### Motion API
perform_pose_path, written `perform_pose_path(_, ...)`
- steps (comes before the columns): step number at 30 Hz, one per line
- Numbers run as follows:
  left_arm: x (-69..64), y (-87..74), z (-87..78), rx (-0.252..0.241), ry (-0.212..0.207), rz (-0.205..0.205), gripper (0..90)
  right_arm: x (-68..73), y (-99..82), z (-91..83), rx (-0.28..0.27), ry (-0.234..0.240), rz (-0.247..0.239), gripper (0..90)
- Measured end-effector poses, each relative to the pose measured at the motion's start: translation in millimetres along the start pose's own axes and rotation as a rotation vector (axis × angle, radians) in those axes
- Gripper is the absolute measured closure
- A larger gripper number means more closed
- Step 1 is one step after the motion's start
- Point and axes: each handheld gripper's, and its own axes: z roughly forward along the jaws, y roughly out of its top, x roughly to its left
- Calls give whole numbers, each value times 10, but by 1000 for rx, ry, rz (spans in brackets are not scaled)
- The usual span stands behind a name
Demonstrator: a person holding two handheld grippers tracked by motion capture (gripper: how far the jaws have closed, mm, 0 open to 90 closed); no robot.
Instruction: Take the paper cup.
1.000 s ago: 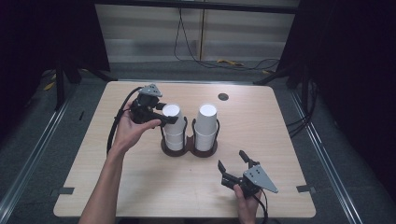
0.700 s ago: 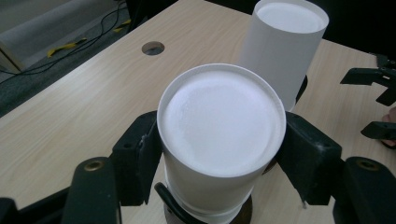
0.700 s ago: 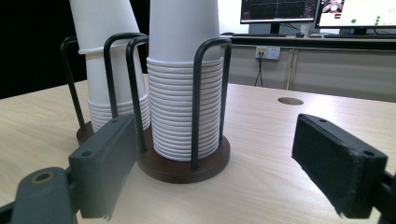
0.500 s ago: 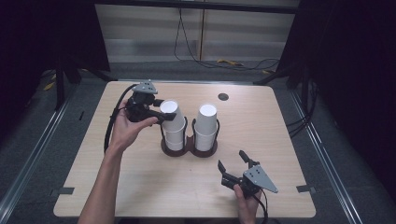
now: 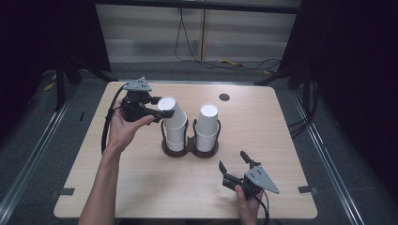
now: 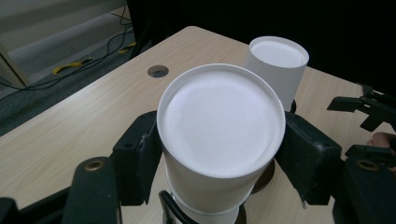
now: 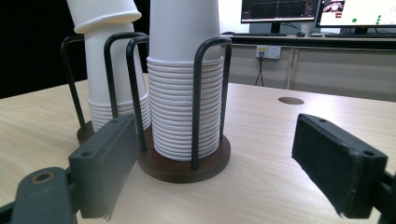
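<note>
A recording room in a lab or studio is suggested. A plain wooden table [image 5: 141, 187] with a cable hole [image 5: 224, 97] is set on grey carpet, and dark curtains [image 5: 356, 70] are hung on both sides. Loose cables [image 5: 244, 63] are left on the floor beyond it, and metal rails [image 5: 28, 159] are laid along the sides. Behind the table, what appear to be computer monitors [image 7: 322, 10] are seen on a desk, with a wall socket [image 7: 267, 50] below.
</note>
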Motion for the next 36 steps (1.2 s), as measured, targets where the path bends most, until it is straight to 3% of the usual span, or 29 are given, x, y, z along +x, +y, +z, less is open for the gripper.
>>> perform_pose_path(10, -48, 3, -85, -55, 2, 11, 346, 2, 0, 0, 0, -6, 0, 142)
perform_pose_path(12, -67, 3, -104, -78, -15, 14, 346, 0, 0, 1, -1, -6, -2, 142)
perform_pose_path(15, -116, 10, -128, -77, -13, 48, 345, 2, -1, 3, -4, -6, 0, 142)
perform_pose_path(19, -151, -8, -145, -101, -27, 52, 345, 4, -1, 3, -3, -8, 0, 142)
perform_pose_path(26, -167, -82, -149, -141, -46, 38, 345, 0, -1, 0, -3, -6, -3, 141)
perform_pose_path(29, -187, -110, -157, -160, -75, 19, 345, 3, -1, 0, -3, -9, -2, 141)
perform_pose_path(31, -213, -120, -163, -155, -55, 31, 345, 4, -1, 1, -4, -7, -1, 142)
perform_pose_path(36, -253, -149, -179, -173, -83, 30, 345, 4, 0, 0, -2, -8, -1, 141)
